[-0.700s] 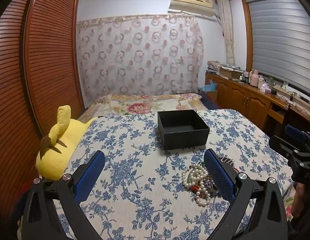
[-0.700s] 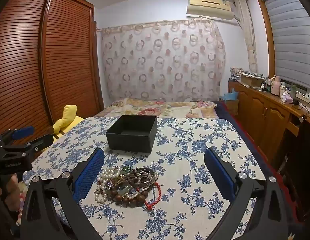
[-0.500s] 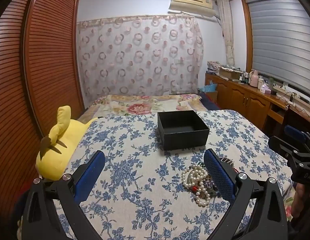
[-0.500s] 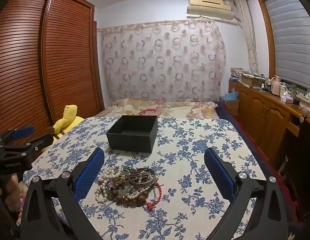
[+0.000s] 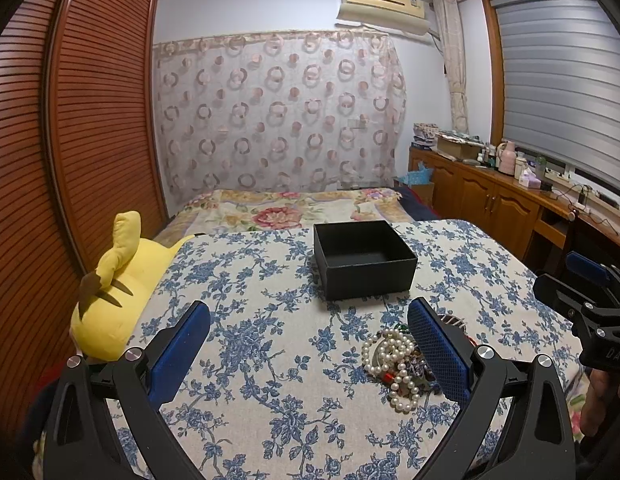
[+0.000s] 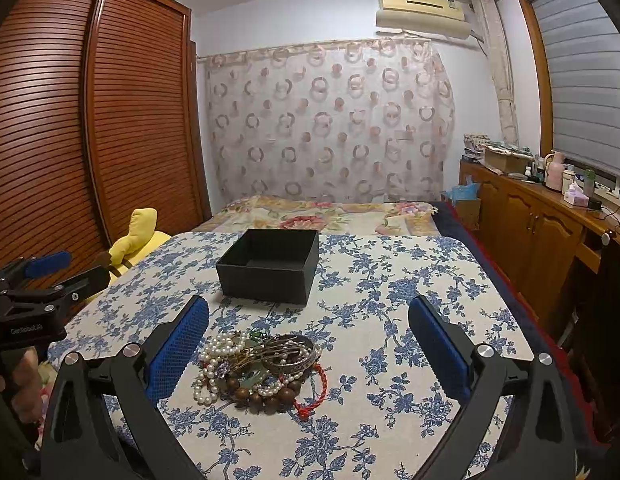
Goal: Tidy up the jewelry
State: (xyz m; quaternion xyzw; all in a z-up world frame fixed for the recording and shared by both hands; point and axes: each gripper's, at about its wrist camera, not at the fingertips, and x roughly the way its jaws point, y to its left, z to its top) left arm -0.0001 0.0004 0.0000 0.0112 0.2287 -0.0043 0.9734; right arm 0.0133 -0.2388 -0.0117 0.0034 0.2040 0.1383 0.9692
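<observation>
A pile of jewelry point(image 6: 261, 368) lies on the blue-flowered cloth: white pearl strands, brown wooden beads, a red cord and metal bangles. In the left wrist view the pile point(image 5: 394, 360) lies partly behind my right finger. An open, empty black box point(image 6: 269, 266) stands behind the pile; it also shows in the left wrist view point(image 5: 364, 264). My left gripper point(image 5: 310, 348) is open and empty, left of the pile. My right gripper point(image 6: 310, 348) is open and empty, held above the cloth with the pile between its fingers, nearer the left one.
A yellow plush toy point(image 5: 109, 296) lies at the cloth's left edge. A wooden wardrobe point(image 5: 69, 140) stands on the left, wooden cabinets point(image 6: 550, 232) with bottles on the right. A bed with a floral cover point(image 5: 289, 208) and a curtain lie behind.
</observation>
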